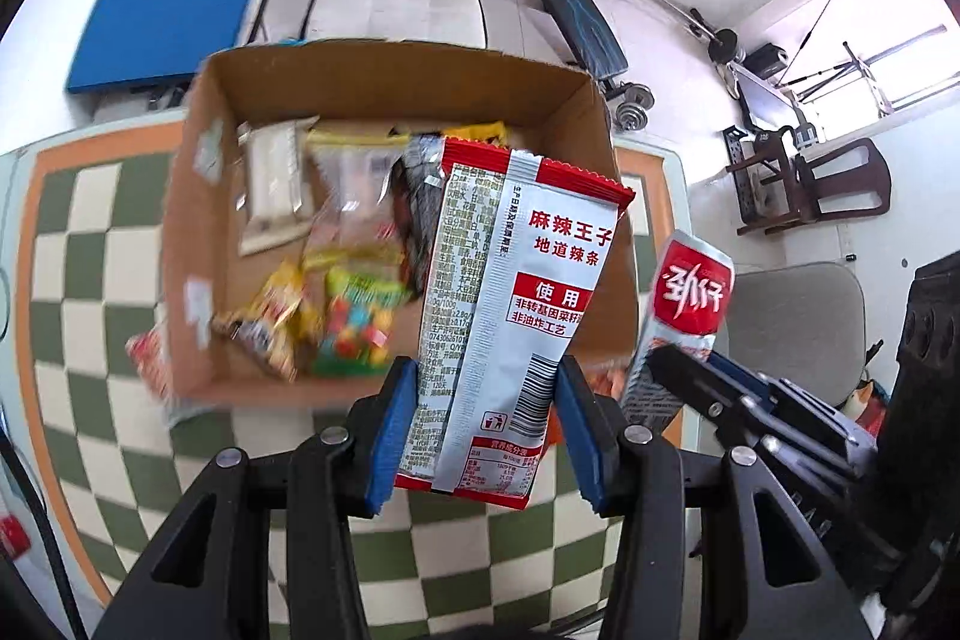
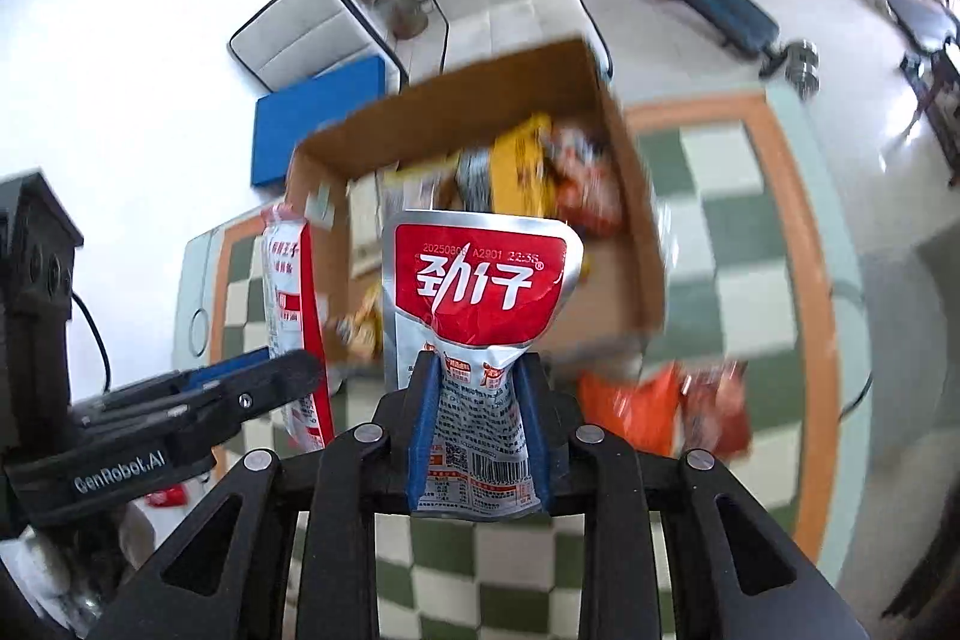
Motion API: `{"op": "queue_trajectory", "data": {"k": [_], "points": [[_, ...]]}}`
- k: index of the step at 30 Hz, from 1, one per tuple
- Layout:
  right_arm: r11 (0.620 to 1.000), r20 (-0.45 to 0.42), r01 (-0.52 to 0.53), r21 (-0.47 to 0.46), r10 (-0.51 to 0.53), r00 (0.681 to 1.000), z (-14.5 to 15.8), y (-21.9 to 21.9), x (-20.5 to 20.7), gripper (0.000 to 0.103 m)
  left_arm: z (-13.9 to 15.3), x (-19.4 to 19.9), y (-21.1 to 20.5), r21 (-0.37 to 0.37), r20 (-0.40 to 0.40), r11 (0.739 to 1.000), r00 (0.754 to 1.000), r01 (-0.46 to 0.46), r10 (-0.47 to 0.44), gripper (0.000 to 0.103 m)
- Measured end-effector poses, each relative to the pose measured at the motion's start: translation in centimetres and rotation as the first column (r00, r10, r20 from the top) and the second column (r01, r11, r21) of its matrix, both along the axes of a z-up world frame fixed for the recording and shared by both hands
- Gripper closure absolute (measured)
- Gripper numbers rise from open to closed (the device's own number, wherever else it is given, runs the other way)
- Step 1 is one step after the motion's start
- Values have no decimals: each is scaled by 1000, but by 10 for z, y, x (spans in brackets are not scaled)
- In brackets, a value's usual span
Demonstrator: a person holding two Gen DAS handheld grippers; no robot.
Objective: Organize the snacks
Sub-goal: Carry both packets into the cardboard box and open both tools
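A: Left gripper (image 1: 487, 388) status?

B: Clamped on a red-and-silver spicy strip packet (image 1: 510, 292). Blue pads (image 1: 393, 436) press both long edges; packet stands upright between them, back side with barcode facing the camera. It hangs above the near wall of the cardboard box (image 1: 198, 220).

A: Right gripper (image 2: 478, 400)?

B: Pinched tight on a red-and-silver pouch (image 2: 480, 292). The pouch crumples at the waist where the pads (image 2: 423, 418) squeeze it; the top fans out wide above the fingers. Held upright, in front of the box's near-side opening, above the checkered tablecloth (image 2: 492, 580).

A: Relative position of the 2 tools?

B: Side by side, apart, not touching. In the left wrist view the right gripper with its pouch shows at the right edge; in the right wrist view the left gripper and its packet show at the left.

A: Box contents?

B: Several snacks loose on the floor: a white bar pack (image 1: 273, 178), a clear bag of coloured candy (image 1: 354, 328), a yellow packet (image 2: 522, 166), others too blurred to tell.

A: Anything outside the box?

B: An orange packet (image 2: 630, 406) and a red one beside it on the cloth, just past the box's near right corner. 1 more red packet (image 1: 150, 364) by the left corner, blurred.
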State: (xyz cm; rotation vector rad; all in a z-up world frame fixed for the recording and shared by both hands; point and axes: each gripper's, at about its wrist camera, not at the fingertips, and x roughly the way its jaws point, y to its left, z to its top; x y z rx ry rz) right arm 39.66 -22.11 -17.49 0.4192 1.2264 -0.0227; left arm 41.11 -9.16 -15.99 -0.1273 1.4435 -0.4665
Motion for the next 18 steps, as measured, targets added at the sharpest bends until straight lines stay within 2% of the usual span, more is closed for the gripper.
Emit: {"op": "queue_trajectory", "data": {"k": [5, 9, 13, 18], "points": [[1000, -59, -5, -30, 3, 998, -25, -14, 50, 74, -52, 47, -20, -18, -161, 999, 987, -27, 24, 59], [999, -115, -16, -47, 10, 993, -49, -18, 73, 73, -88, 59, -28, -22, -259, 998, 965, -54, 46, 59], [997, -162, -27, -66, 16, 987, -76, -19, 83, 72, -108, 61, -32, -7, -309, 998, 950, -57, 52, 59], [997, -190, -23, -73, 8, 982, -89, -22, 85, 66, -118, 56, -37, 32, -332, 998, 942, -46, 54, 57]]}}
